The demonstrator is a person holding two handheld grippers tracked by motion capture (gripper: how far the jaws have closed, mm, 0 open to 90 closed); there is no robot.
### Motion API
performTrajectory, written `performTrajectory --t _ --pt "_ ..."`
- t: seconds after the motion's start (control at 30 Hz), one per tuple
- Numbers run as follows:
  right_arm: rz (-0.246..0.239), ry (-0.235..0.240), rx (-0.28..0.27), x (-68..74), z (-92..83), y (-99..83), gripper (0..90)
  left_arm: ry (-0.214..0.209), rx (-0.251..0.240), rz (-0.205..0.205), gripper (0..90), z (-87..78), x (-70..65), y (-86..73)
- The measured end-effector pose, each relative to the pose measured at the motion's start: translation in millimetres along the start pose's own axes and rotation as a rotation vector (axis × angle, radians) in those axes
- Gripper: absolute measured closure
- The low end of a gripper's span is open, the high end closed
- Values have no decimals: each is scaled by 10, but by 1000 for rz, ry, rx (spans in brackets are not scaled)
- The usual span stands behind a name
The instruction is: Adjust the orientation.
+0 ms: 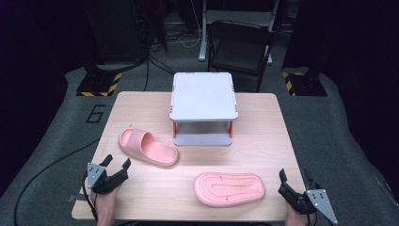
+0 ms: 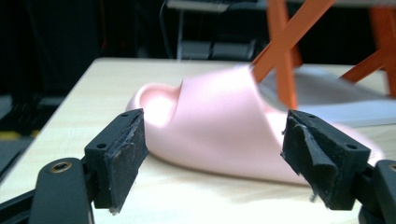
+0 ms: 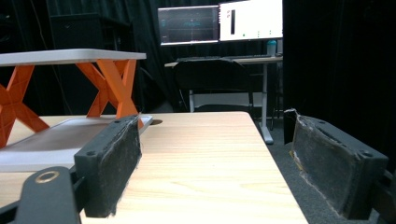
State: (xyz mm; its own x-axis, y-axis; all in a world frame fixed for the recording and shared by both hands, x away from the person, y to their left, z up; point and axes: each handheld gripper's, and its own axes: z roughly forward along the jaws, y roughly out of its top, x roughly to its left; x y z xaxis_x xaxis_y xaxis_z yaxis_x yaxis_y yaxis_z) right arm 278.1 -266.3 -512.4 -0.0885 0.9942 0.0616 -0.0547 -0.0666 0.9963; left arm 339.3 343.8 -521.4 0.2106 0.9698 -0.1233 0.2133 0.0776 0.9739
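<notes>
1. The two-tier rack (image 1: 203, 107) stands beyond both grippers at the table's (image 1: 263, 141) far middle; both shelves bare.
2. Left gripper (image 1: 116, 165): jaws wide apart, gripping nothing. An upright pink slipper (image 1: 147, 147) lies just ahead of it, untouched.
3. Right gripper (image 1: 294, 176): jaws spread, holding nothing. The overturned pink slipper (image 1: 229, 189) lies to its left, apart.
4. A "6" (image 1: 96, 113) marks the floor, far-left of the left gripper.

You have two pink foam slippers on the bench (image 1: 263, 117). The upright slipper (image 1: 148, 147) lies sole down at the left, just in front of the left corner of the white rack (image 1: 203, 96), its strap arching over the toe end. The overturned slipper (image 1: 229, 189) lies near the front edge at the right, its grooved sole facing up, well apart from the first.
</notes>
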Motion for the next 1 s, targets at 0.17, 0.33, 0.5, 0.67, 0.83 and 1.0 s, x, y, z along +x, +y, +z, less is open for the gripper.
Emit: performTrajectory --t 0.17,0.33,0.5,0.67,0.83,1.0 --pt "-23 13 6 48 21 0 155 40 48 36 191 246 -174 85" --pt "-18 10 6 46 8 11 160 40 74 47 193 455 -310 153" --pt "-5 1 -1 19 4 7 161 63 131 91 215 661 -380 168" --pt "3 0 -7 2 17 12 162 116 161 105 263 741 -364 148" --pt "10 3 -12 -7 40 16 171 138 171 96 320 718 -283 152" --pt "12 5 -13 -8 40 19 175 150 185 96 419 686 -176 149"
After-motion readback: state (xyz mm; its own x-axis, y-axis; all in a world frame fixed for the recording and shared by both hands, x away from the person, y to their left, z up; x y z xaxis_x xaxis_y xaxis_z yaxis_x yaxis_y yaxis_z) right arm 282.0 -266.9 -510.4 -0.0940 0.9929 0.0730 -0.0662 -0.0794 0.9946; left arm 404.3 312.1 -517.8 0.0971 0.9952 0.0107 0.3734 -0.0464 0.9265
